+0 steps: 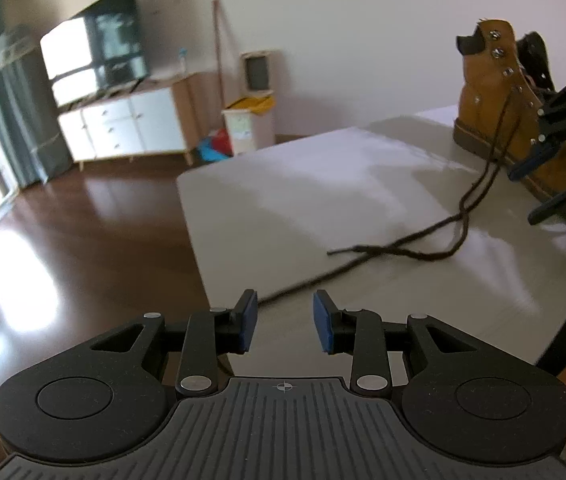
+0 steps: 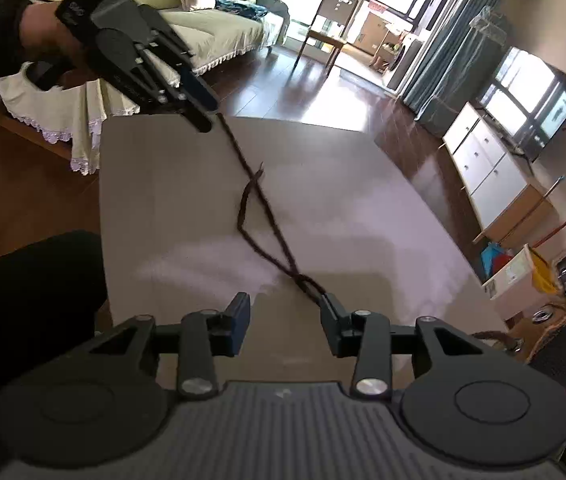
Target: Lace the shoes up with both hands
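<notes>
A tan leather ankle boot (image 1: 499,92) with metal eyelets and a dark brown sole stands upright on the far right part of a pale grey, glossy table (image 1: 283,184). Two strands of dark brown lace (image 1: 459,216) hang from its eyelets, cross on the tabletop and trail toward the near edge.

In the left wrist view, the left gripper (image 1: 285,322), black with blue pads, hovers above the near side of the table with its jaws parted. One strand runs up to the gap and passes close beside the left-hand pad, but nothing is pinched between the pads. In the right wrist view the same gripper (image 2: 203,114) shows at the upper left, held by a hand (image 2: 49,36) in a black sleeve; the lace runs taut from its tips across the table, and from that angle it cannot be told whether the tips touch it.

The right gripper (image 2: 285,312) also stands with its jaws apart. The crossed strands (image 2: 267,224) reach the tip of its right-hand finger (image 2: 333,310), and the gap between the fingers is empty. In the left wrist view this gripper (image 1: 531,188) sits just in front of the boot's toe.

Beyond the table lie a dark wooden floor (image 1: 75,232) and a white cabinet (image 1: 123,128) under a television (image 1: 95,52).
</notes>
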`<state>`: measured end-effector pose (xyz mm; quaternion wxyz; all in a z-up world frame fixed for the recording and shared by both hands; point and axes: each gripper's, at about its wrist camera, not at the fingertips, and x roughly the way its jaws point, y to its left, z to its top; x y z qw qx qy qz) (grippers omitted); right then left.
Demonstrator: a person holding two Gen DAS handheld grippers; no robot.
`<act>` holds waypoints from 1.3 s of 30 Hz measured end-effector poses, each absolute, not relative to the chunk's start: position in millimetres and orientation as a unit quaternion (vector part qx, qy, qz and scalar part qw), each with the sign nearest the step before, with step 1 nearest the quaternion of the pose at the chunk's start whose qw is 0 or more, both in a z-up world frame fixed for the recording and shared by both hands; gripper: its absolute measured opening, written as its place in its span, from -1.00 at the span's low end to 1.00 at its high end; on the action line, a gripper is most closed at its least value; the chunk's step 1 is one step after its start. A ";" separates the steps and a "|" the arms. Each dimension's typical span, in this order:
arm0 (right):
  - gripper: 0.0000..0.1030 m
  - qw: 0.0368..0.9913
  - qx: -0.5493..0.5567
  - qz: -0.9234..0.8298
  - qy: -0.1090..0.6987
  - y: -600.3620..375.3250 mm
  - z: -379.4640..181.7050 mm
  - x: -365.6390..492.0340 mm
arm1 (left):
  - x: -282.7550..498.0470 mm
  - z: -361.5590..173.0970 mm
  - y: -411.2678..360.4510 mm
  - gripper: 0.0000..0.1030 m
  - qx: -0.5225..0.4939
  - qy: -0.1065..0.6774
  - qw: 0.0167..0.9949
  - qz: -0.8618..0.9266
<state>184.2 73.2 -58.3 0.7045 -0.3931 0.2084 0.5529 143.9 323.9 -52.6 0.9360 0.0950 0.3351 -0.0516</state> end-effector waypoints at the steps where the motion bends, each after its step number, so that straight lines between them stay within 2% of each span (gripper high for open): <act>1: -0.14 0.705 -0.393 0.552 0.208 73.6 -59.2 180.7 | 148.6 -54.1 325.1 -0.29 0.100 0.337 0.934 -0.062; 5: -0.13 0.723 -0.374 0.545 0.203 67.5 -55.2 176.2 | 168.4 -60.5 329.6 -0.11 0.119 0.354 0.921 -0.108; 7: -0.12 0.732 -0.360 0.542 0.202 60.9 -49.0 174.8 | 172.1 -61.0 330.1 -0.08 0.117 0.358 0.919 -0.119; 9: -0.12 0.742 -0.347 0.538 0.198 50.0 -44.1 172.1 | 173.8 -61.0 329.2 -0.27 0.113 0.363 0.916 -0.127; 10: -0.12 0.745 -0.342 0.537 0.198 45.6 -42.7 171.9 | 172.5 -60.1 325.7 -0.79 0.112 0.369 0.913 -0.133; 11: -0.12 0.748 -0.336 0.537 0.200 41.6 -41.5 172.2 | 171.3 -59.3 322.2 -0.96 0.112 0.376 0.910 -0.138; 14: -0.12 0.755 -0.321 0.534 0.203 30.8 -39.0 171.8 | 157.6 -52.6 299.0 -0.97 0.116 0.387 0.901 -0.159; 22: -0.11 0.772 -0.306 0.517 0.209 13.3 -36.7 165.7 | 111.6 -28.2 273.7 -0.96 0.039 0.341 0.916 -0.206; 25: -0.10 0.778 -0.295 0.515 0.205 13.5 -31.5 165.9 | 100.0 -11.9 286.0 -0.96 -0.021 0.302 0.927 -0.222; 28: 0.01 0.779 -0.283 0.521 0.203 14.1 -29.7 164.0 | 90.2 10.2 298.0 -0.96 -0.075 0.253 0.935 -0.237; 32: 0.01 0.771 -0.268 0.539 0.207 15.6 -31.6 160.0 | 88.8 38.4 316.9 -0.96 -0.121 0.186 0.950 -0.220; 39: -0.02 0.743 -0.252 0.583 0.208 27.8 -30.8 151.8 | 96.6 54.7 327.6 -0.96 -0.150 0.162 0.952 -0.214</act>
